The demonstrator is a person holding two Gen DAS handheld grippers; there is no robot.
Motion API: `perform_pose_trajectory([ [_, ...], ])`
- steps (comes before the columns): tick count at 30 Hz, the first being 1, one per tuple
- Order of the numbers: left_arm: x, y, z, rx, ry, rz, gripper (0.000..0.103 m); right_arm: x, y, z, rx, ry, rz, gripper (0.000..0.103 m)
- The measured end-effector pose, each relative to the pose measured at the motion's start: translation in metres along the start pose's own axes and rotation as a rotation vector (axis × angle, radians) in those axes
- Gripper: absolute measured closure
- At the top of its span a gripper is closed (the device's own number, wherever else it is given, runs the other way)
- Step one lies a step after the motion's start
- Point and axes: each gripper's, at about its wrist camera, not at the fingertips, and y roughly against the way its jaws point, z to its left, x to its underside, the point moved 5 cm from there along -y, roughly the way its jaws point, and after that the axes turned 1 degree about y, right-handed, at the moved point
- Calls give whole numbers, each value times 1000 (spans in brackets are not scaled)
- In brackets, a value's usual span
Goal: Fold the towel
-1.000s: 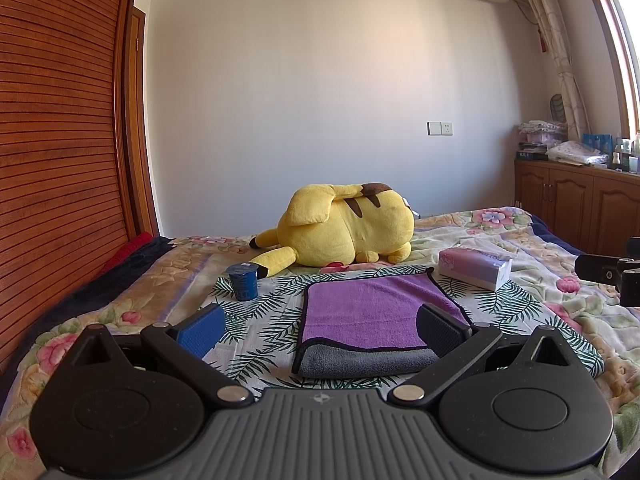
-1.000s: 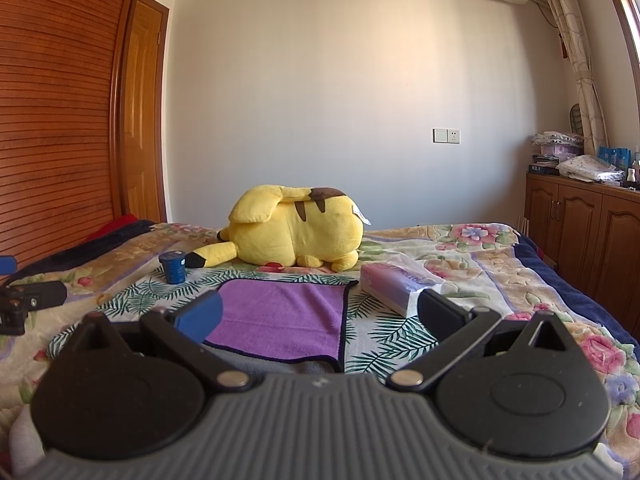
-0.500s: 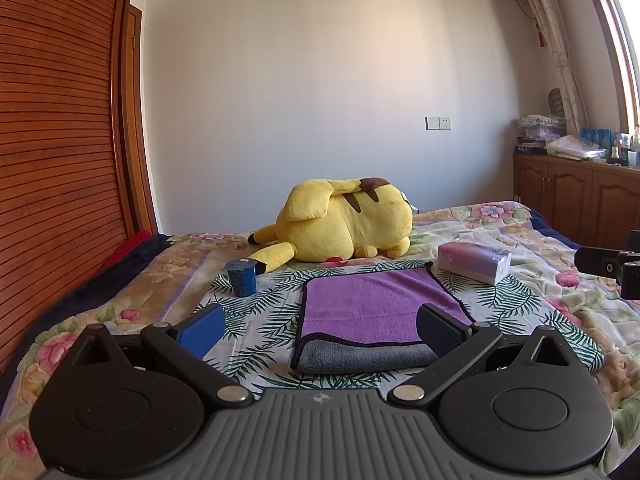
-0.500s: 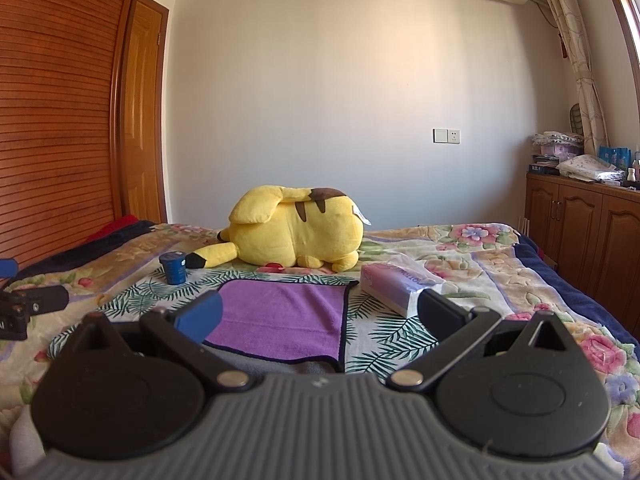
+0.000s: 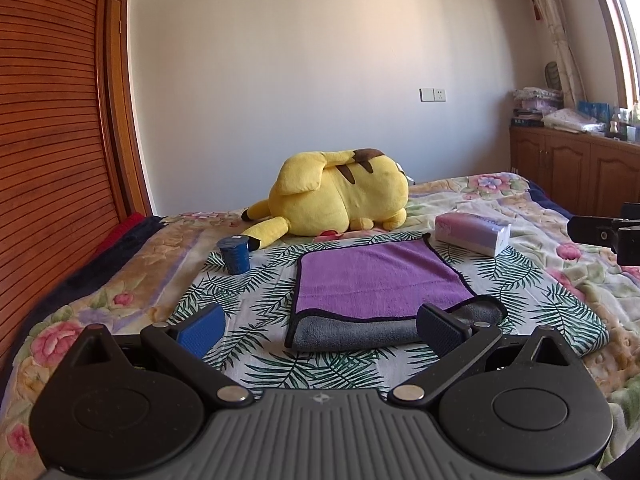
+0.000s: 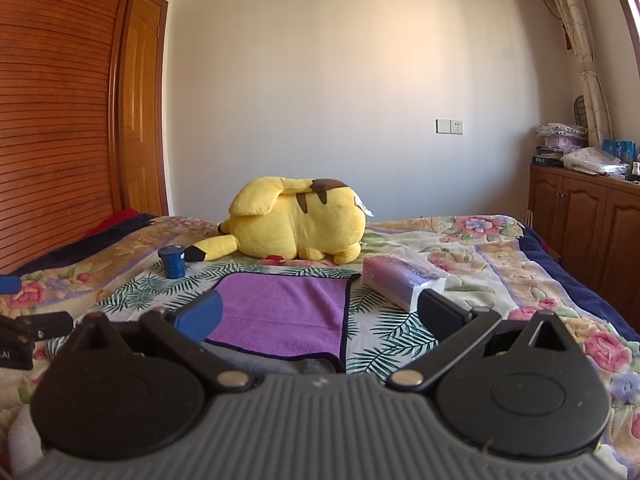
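Note:
A purple towel (image 5: 376, 276) with a black hem lies folded on the bed, its grey underside showing along the near edge (image 5: 356, 330). It also shows in the right wrist view (image 6: 280, 312). My left gripper (image 5: 320, 326) is open and empty, held just short of the towel's near edge. My right gripper (image 6: 320, 314) is open and empty, near the towel's near right corner. The right gripper's body shows at the right edge of the left wrist view (image 5: 608, 236). The left gripper's body shows at the left edge of the right wrist view (image 6: 24, 336).
A yellow plush toy (image 5: 340, 200) lies behind the towel. A small blue cup (image 5: 234, 256) stands to the towel's left. A pink tissue pack (image 5: 472, 234) lies to its right. A floral bedspread (image 5: 560, 280) covers the bed. Wooden cabinets (image 6: 592, 220) stand at the right.
The left gripper has tilted slightly upward, so the scene sits lower in its view. The right gripper has barely moved. Both stay open.

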Motion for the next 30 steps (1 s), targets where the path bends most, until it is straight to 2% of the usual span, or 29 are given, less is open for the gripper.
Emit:
perform_pose_trajectory([
  [12,1,-30,-2,13,-27,64,16,3,-27,-2,-35,27,66,1],
  [13,1,-32,-2,13,-31,73,16,4,-29,-1,-44,32,72,3],
  [15,2,-36,-1,19,-33,87,16,6,-34,-1,-59,41,89,15],
  [19,2,-44,-2,30,-42,108,16,11,-45,-1,-65,50,121,18],
  [21,2,-47,-2,43,-42,109,17,12,-51,-2,-67,51,141,24],
  [30,-1,-65,-2,78,-35,126,24,22,-73,-1,-87,66,216,37],
])
